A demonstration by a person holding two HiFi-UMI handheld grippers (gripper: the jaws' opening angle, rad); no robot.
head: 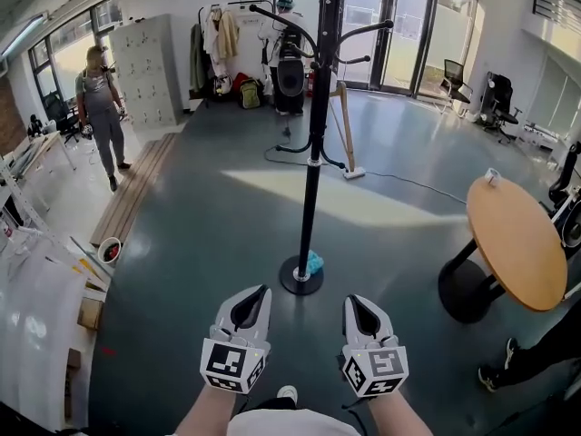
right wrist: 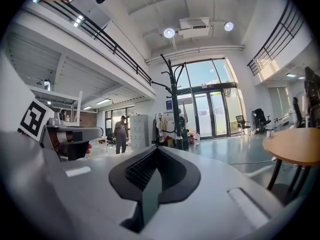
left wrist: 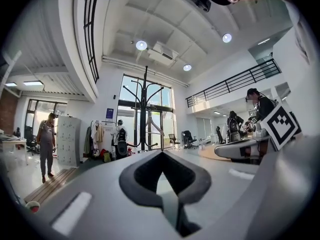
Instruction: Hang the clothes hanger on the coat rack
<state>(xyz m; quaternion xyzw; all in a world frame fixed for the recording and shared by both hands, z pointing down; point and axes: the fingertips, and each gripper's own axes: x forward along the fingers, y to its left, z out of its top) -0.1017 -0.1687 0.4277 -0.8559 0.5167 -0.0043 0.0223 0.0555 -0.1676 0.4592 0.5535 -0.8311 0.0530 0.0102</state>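
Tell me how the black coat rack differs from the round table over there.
The coat rack is a tall, thin black pole with curved hooks; the table is low and wide with an orange-brown top. The coat rack stands straight ahead; the table sits off to the right. Both stand on round black bases.
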